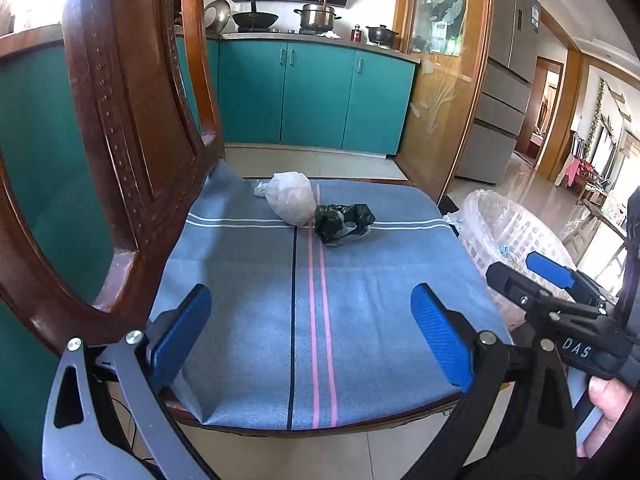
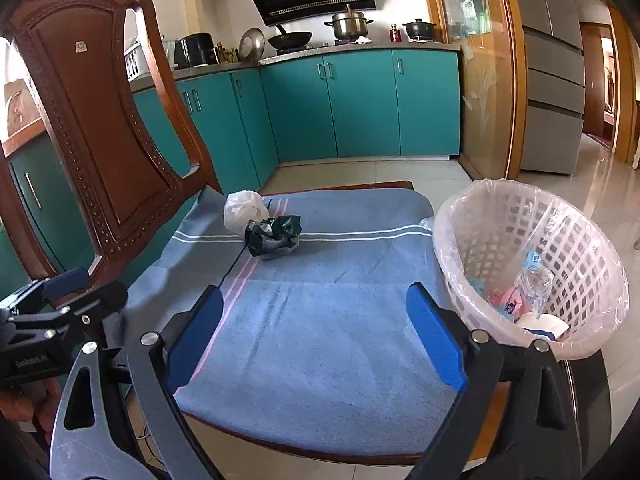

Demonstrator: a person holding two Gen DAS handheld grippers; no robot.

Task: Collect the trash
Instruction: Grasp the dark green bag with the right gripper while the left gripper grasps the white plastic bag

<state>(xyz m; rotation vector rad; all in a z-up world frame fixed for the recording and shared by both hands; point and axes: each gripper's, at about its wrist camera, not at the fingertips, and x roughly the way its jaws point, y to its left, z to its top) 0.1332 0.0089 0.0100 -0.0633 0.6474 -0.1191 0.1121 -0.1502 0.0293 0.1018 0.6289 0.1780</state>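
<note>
Kitchen scene, seen along the fingers of both hand-held grippers. Teal cabinets [image 2: 360, 104] run along the far wall under a counter bearing pots and a wok. In the foreground stands a carved wooden chair [image 2: 100, 120], its backrest rising at left in both views. The seat carries a blue cushion [image 1: 320, 312] with white, pink and dark stripes.

Beside the chair's right edge stands a pale lattice wastebasket [image 2: 532, 264], lined with a clear plastic bag. It holds several scraps, among them pink, blue and white pieces; what they are cannot be told.

The left gripper [image 1: 316, 336] hangs over the near part of the cushion, its blue-padded fingers spread wide with nothing between them. The right gripper [image 2: 316, 340] stands the same way, fingers wide apart and empty, with the wastebasket just beside its right finger. Each gripper shows at the edge of the other's view, and part of a hand [image 1: 608, 404] shows at the lower right of the left wrist view.

Two pieces of trash lie near the back of the cushion, well apart from both grippers. The crumpled white bag [image 1: 290, 198] lies farther back; the crumpled dark green bag [image 1: 342, 222] lies touching it on the side toward the wastebasket.
</note>
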